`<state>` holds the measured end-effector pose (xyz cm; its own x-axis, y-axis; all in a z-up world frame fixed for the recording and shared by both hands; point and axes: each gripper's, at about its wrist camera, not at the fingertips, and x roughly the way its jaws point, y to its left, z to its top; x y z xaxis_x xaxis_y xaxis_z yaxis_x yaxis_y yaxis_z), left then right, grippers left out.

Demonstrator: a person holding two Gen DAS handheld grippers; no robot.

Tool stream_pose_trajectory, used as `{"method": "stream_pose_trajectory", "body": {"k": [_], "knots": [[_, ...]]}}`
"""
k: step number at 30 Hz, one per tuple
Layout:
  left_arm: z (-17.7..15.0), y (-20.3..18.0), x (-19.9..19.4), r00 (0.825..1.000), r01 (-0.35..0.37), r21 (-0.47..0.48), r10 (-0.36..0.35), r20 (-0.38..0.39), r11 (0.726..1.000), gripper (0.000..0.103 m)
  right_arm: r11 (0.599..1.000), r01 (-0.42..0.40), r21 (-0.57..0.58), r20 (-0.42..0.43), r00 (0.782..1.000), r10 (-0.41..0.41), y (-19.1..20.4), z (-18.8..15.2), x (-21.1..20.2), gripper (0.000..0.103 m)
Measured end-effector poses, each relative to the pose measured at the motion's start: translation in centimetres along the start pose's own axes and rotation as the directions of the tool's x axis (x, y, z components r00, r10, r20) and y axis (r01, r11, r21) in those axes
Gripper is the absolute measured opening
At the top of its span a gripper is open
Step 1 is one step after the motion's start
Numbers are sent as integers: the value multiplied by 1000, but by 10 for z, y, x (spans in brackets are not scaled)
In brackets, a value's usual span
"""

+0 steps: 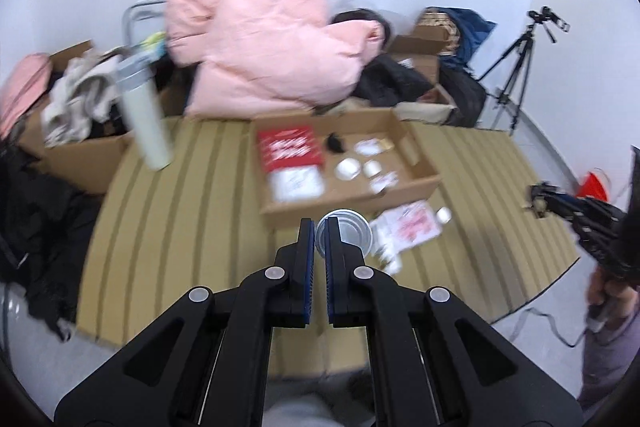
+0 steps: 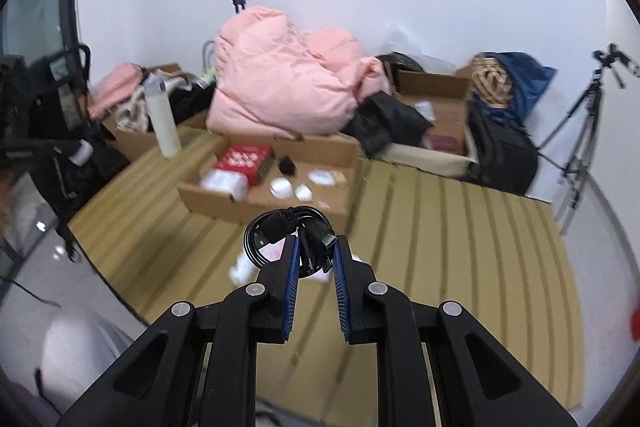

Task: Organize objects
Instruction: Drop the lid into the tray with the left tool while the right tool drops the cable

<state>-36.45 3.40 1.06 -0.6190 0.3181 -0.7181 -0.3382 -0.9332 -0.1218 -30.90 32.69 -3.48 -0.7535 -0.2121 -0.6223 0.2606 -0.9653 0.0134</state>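
Observation:
My left gripper (image 1: 319, 227) is shut on the rim of a small round silver tin (image 1: 352, 233) and holds it above the mat, just in front of a shallow cardboard box (image 1: 416, 183). The box holds a red packet (image 1: 290, 147), a black item and several small white things. My right gripper (image 2: 315, 247) is shut on a coiled black cable (image 2: 288, 223) and holds it in the air before the same box (image 2: 216, 201). White and red paper packets (image 1: 408, 227) lie on the mat beside the box.
A tan ribbed mat (image 2: 460, 227) covers the floor. A white bottle (image 1: 146, 123) stands at its back left. A pink duvet (image 1: 260, 47), boxes of clothes, black bags and a tripod (image 1: 516, 75) line the wall. My right gripper also shows in the left wrist view (image 1: 538, 201).

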Motion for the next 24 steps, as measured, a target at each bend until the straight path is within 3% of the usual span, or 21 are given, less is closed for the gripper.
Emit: {"method": "stream_pose_trajectory", "body": {"k": [4, 8, 14, 21, 24], "knots": [[39, -14, 62, 999, 32, 12, -31, -44, 999, 2, 999, -41, 27, -32, 999, 42, -8, 38, 59, 18], [65, -10, 146, 988, 27, -27, -31, -149, 999, 2, 993, -83, 81, -124, 988, 93, -14, 68, 136, 18], [61, 4, 250, 954, -28, -85, 1, -300, 996, 2, 990, -98, 102, -267, 956, 122, -5, 72, 243, 18], [45, 3, 283, 947, -21, -21, 13, -320, 1000, 2, 989, -105, 107, -363, 922, 137, 10, 51, 306, 19], [41, 5, 285, 942, -13, -9, 9, -335, 1000, 16, 987, -114, 112, -366, 919, 147, 10, 48, 317, 19]]}}
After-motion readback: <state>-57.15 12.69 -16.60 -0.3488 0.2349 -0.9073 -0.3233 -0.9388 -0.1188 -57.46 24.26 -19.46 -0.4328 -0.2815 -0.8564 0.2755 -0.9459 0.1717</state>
